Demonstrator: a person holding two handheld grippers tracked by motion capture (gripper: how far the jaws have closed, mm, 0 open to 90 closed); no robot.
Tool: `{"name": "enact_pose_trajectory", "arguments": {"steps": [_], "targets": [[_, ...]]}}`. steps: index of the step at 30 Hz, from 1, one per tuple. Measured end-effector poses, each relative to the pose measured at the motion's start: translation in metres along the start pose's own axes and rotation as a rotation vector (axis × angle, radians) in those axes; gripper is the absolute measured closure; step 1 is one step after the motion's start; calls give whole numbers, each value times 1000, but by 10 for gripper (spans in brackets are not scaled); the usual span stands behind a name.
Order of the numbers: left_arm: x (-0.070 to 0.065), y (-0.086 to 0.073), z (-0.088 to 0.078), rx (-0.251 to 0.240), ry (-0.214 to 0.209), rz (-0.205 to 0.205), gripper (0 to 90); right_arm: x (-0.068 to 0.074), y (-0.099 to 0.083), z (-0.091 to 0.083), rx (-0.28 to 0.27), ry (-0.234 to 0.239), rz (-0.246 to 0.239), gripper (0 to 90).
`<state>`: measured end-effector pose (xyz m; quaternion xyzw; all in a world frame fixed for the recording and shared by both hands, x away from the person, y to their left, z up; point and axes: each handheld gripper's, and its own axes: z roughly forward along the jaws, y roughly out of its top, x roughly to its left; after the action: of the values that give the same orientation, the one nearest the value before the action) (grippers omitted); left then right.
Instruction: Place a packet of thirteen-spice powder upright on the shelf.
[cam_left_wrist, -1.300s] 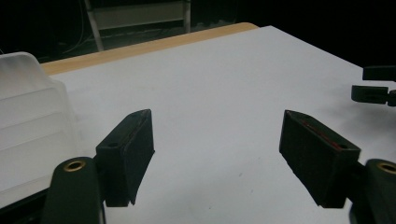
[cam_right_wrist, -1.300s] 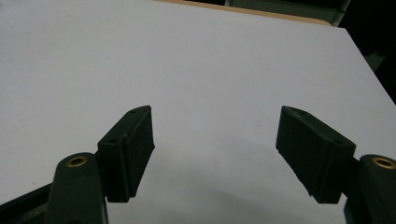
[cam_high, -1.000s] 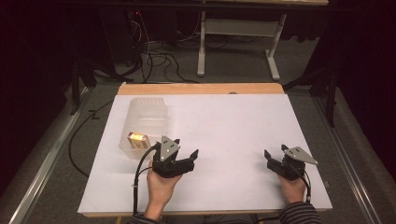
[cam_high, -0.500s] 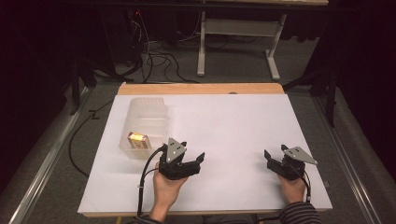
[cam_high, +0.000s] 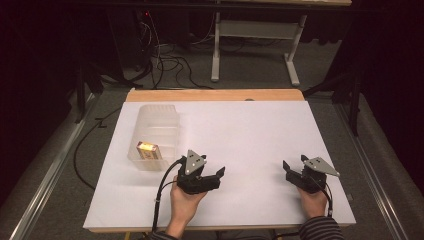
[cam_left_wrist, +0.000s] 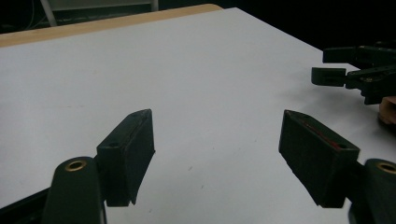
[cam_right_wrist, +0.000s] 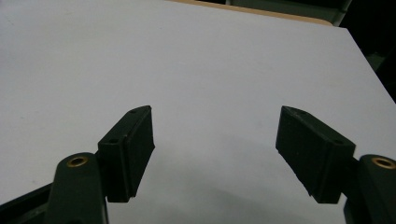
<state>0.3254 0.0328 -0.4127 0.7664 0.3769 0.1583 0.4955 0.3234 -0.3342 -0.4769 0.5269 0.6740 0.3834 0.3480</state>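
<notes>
We have drawn our left gripper (cam_high: 207, 176) away from the clear bin (cam_high: 154, 136) toward mid-counter, both grippers' jaws wide and empty, so nothing is in hand while the right gripper (cam_high: 296, 175) rests.

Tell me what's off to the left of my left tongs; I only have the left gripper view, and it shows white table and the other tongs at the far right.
Observer: A clear plastic bin sits on the table, left and slightly ahead of the left tongs.
Operator: Anything in it?
Observer: Yes, a small yellowish box lies in its near end. I cannot read any label.
Operator: Are the right tongs carrying something?
Observer: No. In the right gripper view the right tongs are open with bare white table between them.
Operator: And mine?
Observer: The high view shows them open too, apart from the bin.
</notes>
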Motion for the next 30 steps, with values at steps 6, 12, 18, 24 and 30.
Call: {"name": "enact_pose_trajectory", "arguments": {"steps": [6,12,18,24,30], "targets": [[-2,-5,8,18,-11,-5,272,0,0,0,-2,0,-2,280],[-2,-9,15,22,-22,-24,273,0,0,0,-1,1,-8,281],[-1,-10,22,26,-22,-29,273,1,0,1,6,1,-14,282],[0,-13,31,45,-6,-18,274,0,1,1,8,2,-17,283],[1,-15,42,66,0,-8,272,0,0,1,1,2,-3,282]]}}
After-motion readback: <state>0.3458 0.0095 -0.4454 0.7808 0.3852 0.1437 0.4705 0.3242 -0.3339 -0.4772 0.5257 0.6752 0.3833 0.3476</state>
